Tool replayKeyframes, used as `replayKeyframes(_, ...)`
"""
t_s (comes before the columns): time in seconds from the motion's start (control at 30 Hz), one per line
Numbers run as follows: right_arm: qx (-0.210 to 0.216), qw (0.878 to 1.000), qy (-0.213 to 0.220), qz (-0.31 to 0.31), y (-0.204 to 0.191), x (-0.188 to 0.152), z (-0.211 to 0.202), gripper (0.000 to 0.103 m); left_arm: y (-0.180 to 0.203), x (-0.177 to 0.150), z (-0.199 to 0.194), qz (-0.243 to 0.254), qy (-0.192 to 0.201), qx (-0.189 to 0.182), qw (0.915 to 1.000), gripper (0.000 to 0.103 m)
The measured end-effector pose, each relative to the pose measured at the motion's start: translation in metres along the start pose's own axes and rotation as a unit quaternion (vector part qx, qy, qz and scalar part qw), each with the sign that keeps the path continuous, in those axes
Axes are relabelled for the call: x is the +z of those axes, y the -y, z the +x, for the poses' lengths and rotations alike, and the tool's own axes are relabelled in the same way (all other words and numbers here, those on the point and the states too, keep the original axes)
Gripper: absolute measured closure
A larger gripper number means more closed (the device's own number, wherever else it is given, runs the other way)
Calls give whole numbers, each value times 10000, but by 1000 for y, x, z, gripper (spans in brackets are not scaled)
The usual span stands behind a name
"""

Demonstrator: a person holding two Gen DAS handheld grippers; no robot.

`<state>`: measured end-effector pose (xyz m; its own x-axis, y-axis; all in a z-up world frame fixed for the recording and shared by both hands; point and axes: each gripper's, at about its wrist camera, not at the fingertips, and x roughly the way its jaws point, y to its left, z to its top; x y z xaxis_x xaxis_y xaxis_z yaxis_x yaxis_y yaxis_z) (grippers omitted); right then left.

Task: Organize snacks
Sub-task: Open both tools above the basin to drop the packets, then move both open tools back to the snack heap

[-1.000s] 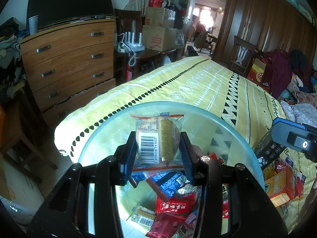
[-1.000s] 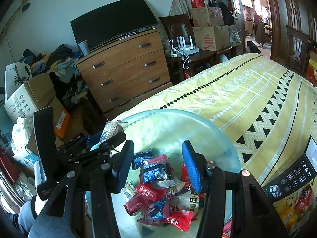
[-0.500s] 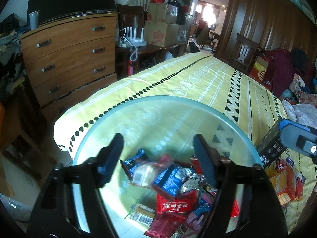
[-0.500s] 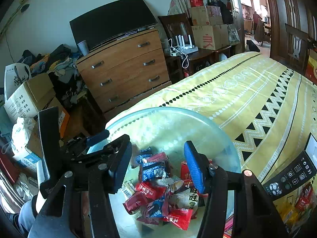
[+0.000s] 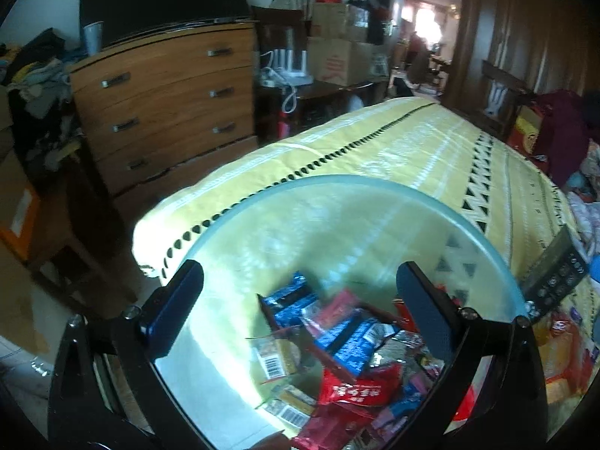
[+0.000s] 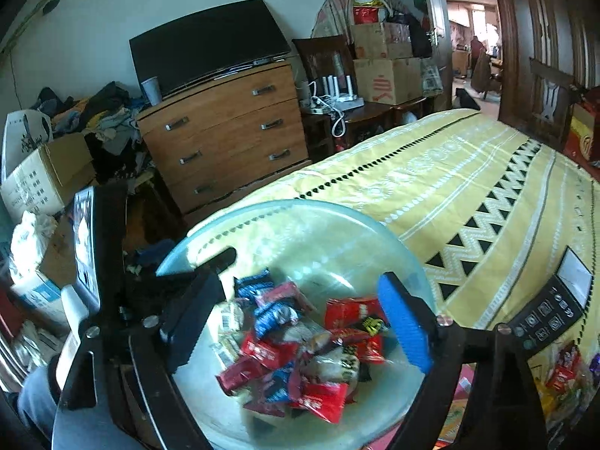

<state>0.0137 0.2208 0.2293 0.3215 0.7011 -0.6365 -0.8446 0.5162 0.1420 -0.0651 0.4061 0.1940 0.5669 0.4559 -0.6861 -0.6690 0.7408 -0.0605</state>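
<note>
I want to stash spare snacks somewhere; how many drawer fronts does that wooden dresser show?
3. The dresser shows a top drawer, a middle drawer under it and a bottom drawer lowest. Anything below is hidden behind the bed.

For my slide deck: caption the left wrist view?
Open left claw above a glass bowl of snack packets on a yellow bedspread.
</note>
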Motion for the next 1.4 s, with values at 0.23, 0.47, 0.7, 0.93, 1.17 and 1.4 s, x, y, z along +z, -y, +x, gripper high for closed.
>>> replayKeyframes(0.23, -173, 9997, 8, -155, -3, -13, -6, 13, 6, 0, -3, 141, -10, 23, 9999, 0)
replayKeyframes(0.47, -152, 9998, 70, -130, -2, -18, -16, 13, 13, 0, -7, 224, 17, 56, 9997, 0)
replayKeyframes(0.7, -230, 9994, 215, -156, 2, -25, -38, 13, 24, -1, -22, 281, 131, 12, 9995, 0)
replayKeyframes(0.93, -656, 9948, 778, 26, 22, -57, -93, 13, 68, -21, -63, 636, 525, -452, 9956, 0)
replayKeyframes(1.17, -1492, 9799, 1180, 603, 71, -123, -168, 3, 154, -63, -109, 1313, 867, -1345, 9783, 0)
replayKeyframes(1.4, -2403, 9552, 1077, 1349, 141, -205, -232, 2, 232, -110, -141, 2090, 829, -2092, 9517, 0)
